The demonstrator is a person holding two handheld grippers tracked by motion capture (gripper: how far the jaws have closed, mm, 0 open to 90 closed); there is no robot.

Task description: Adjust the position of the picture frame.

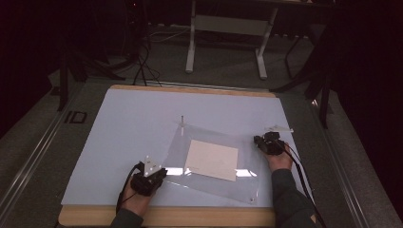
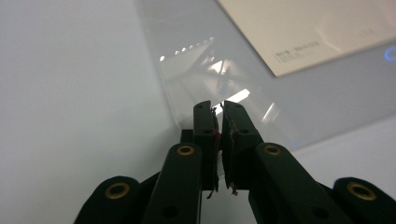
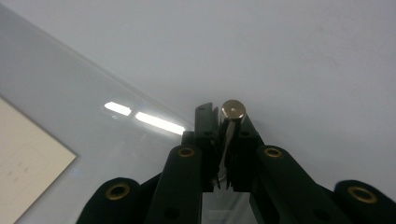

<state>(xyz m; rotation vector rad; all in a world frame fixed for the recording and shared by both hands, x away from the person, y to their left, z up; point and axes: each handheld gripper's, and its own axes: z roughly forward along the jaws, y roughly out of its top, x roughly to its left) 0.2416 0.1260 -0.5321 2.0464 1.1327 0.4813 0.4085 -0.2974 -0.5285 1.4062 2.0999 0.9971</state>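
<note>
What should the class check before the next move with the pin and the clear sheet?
1. Right tool grips the metal pin: ok.
2. Left tool closed on the clear sheet at its near corner: ok.
3. Card lies inside the sheet's edges: ok.
4. Far pin stands upright at the sheet's far corner: ok.
5. Held pin lined up with a hole in the sheet: cannot tell.
</note>
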